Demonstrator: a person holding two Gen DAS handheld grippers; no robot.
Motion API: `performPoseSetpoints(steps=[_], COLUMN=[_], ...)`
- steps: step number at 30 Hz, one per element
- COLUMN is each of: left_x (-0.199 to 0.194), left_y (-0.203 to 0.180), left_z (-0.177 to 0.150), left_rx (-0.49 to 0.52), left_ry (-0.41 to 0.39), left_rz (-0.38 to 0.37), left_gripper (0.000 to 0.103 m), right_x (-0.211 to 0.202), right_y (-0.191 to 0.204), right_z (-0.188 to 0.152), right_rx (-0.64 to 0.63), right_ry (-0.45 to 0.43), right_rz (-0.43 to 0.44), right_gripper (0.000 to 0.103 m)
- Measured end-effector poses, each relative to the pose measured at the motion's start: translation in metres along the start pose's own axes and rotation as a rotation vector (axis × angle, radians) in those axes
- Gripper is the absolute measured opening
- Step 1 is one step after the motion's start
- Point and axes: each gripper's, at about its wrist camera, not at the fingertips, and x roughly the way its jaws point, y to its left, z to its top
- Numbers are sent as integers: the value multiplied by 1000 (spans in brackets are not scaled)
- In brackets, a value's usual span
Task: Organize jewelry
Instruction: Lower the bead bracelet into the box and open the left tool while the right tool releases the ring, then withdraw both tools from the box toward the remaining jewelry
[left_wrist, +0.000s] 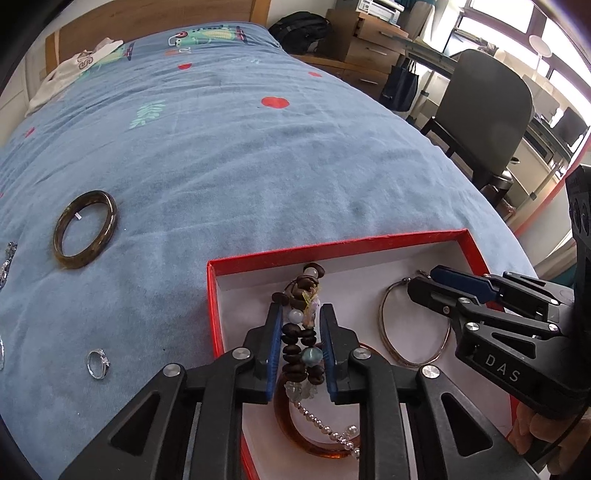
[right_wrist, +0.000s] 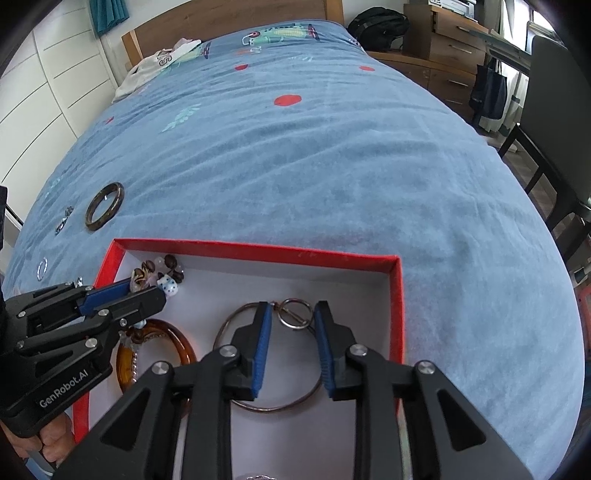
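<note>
A red box with a white floor (left_wrist: 212, 306) (right_wrist: 399, 306) sits on the blue bedspread. My left gripper (left_wrist: 301, 314) (right_wrist: 147, 290) is shut on a brown beaded bracelet (left_wrist: 297, 350) (right_wrist: 162, 273) and holds it over the box's left part. An amber bangle (left_wrist: 295, 432) (right_wrist: 184, 347) and a pearl chain (left_wrist: 332, 428) lie under it. My right gripper (right_wrist: 293, 314) (left_wrist: 424, 280) is open over a thin metal bangle (left_wrist: 388, 347) (right_wrist: 314, 391) with a small ring (right_wrist: 293, 314) in the box.
On the bedspread left of the box lie a dark bangle (left_wrist: 86, 234) (right_wrist: 105, 206), a silver ring (left_wrist: 98, 363) (right_wrist: 41, 267) and a sparkly piece (left_wrist: 7, 264) (right_wrist: 63, 221). A chair (left_wrist: 484, 110) and drawers (right_wrist: 443, 48) stand right of the bed.
</note>
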Motion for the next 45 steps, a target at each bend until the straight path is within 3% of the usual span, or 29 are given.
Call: performPoseSetpoints(steps=[7,16,27,31,45], left_x=[-6,-31,-127,-163,-282], left_y=[1,-2,-21,-21,12], left_z=[-1,-4,-26,-40,-89], left_rx=[2,8,45,35,-1], left_ry=[-9,-25,-135,-173,-336], left_rz=[10,2,20,23,112], left_gripper=[32,35,64,66,71], right_x=[-3,-34,-134,-172,-280], right_y=[1,1,7,16,75], right_z=[0,-5,-25,-37,-68], right_rx=[3,15,59,62,10], right_ry=[9,-19,-126,-172,-322], right_rz=[-8,-21,-45,-50,-10], right_gripper=[28,28,29,38,40])
